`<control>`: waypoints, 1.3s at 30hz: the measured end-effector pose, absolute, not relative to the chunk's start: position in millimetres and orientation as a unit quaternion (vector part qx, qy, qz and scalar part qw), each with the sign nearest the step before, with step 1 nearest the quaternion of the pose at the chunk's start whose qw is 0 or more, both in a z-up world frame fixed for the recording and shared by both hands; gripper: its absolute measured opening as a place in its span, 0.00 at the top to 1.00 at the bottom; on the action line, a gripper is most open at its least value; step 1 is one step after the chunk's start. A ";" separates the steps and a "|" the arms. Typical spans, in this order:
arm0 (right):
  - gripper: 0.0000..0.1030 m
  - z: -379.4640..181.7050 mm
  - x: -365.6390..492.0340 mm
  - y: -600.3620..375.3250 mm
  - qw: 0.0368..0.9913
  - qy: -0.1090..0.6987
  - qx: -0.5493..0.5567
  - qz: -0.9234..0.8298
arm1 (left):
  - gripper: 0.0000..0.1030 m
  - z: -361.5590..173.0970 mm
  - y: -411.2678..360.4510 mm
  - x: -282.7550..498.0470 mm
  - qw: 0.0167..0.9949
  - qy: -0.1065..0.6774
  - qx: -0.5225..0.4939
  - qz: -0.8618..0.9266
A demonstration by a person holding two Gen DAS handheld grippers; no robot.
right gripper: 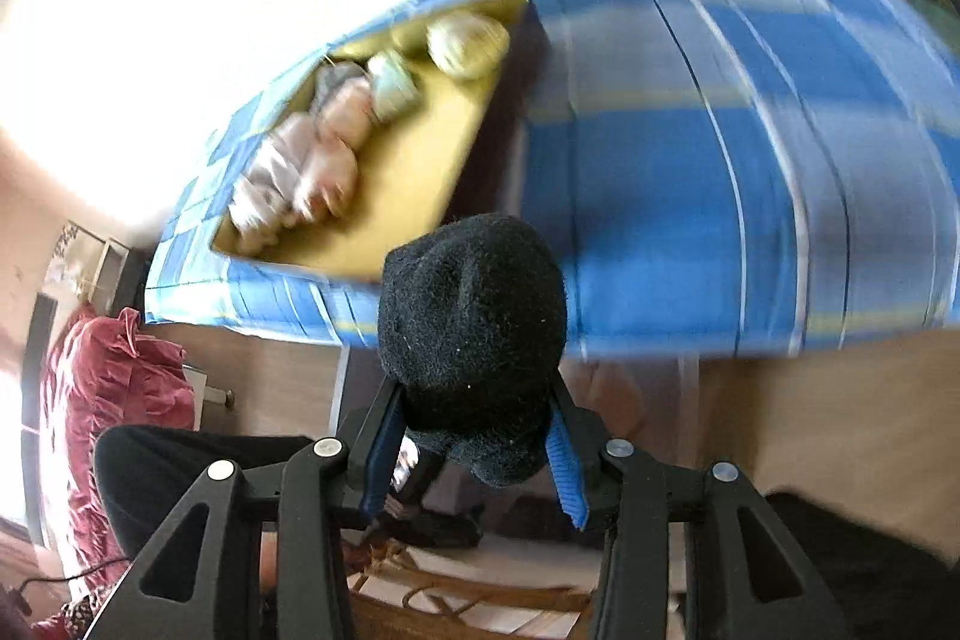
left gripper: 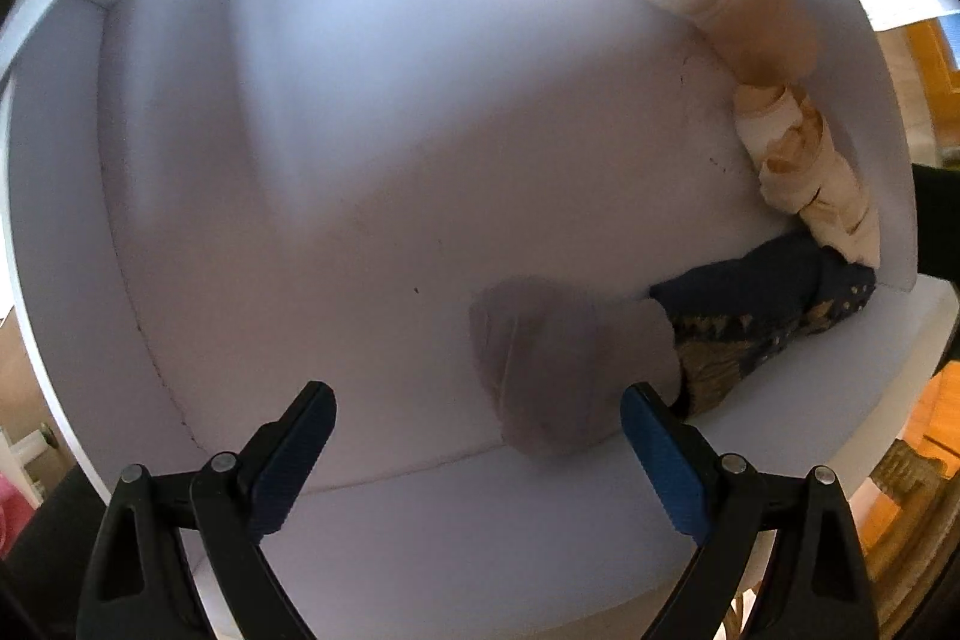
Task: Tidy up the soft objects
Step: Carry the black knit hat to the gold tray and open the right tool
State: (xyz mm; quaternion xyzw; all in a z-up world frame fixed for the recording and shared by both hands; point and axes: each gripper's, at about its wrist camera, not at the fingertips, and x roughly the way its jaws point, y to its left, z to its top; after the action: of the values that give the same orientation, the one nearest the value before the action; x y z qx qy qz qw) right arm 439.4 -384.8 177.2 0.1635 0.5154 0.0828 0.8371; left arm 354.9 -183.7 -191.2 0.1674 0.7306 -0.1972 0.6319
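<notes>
Gaping above a white bin (left gripper: pixel 180 220), left claw (left gripper: pixel 477 451) has bare floor ahead; right claw (right gripper: pixel 474 451) clenches a black sock bundle (right gripper: pixel 474 328)

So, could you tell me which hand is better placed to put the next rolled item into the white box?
The right. The right gripper already clamps a black rolled sock, while the left gripper is open and empty over the white box.
</notes>
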 end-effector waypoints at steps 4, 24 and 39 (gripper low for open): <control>0.58 201.6 473.8 -367.2 0.848 0.507 0.126 0.087 | 0.06 -196.3 -188.8 354.9 0.620 0.738 0.174 -0.203; 0.58 147.5 602.8 -312.6 0.819 0.574 -0.006 0.023 | 0.06 -205.6 -173.8 362.0 0.600 0.760 0.149 -0.202; 0.52 173.8 597.4 -321.1 0.849 0.526 -0.041 -0.015 | 0.06 -196.9 -158.5 367.5 0.609 0.757 0.130 -0.196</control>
State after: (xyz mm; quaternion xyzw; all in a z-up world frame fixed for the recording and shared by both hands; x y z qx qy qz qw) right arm 597.4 -321.1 173.8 -0.0413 0.5262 -0.0146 0.8493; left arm 367.5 -158.5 -196.9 0.1296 0.7574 -0.1963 0.6091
